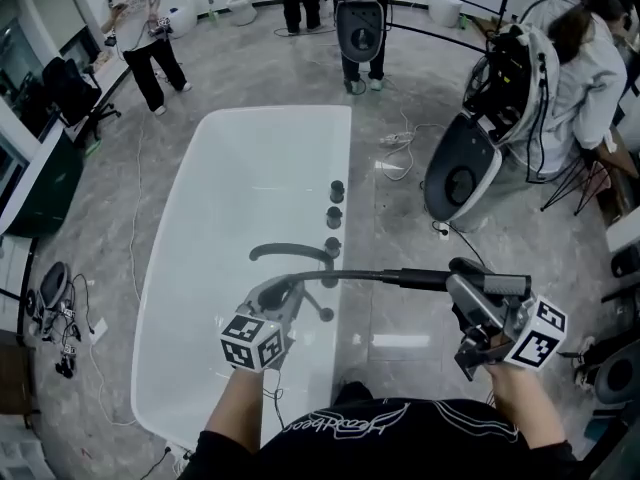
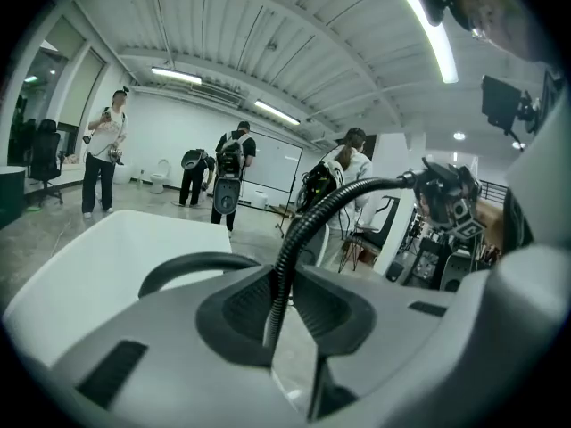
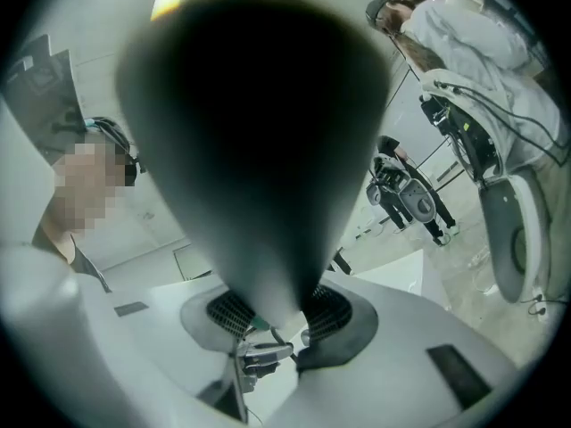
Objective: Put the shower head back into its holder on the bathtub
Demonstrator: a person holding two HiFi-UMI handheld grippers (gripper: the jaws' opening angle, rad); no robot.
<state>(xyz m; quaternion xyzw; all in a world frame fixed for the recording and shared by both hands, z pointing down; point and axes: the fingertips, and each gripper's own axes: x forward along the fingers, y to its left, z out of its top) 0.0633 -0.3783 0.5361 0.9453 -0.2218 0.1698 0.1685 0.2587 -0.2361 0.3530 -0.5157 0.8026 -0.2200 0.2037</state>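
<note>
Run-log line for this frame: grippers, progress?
left gripper: shut on shower hose | right gripper: shut on shower head | progress: not yet docked

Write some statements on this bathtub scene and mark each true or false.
The left gripper is shut on the black hose. True.
The bathtub is white. True.
The right gripper is empty. False: it holds the shower head.
The shower head lies inside the bathtub. False: it is held off to the bathtub's side.
Nobody else is in view. False: a person stands beyond the bathtub.
</note>
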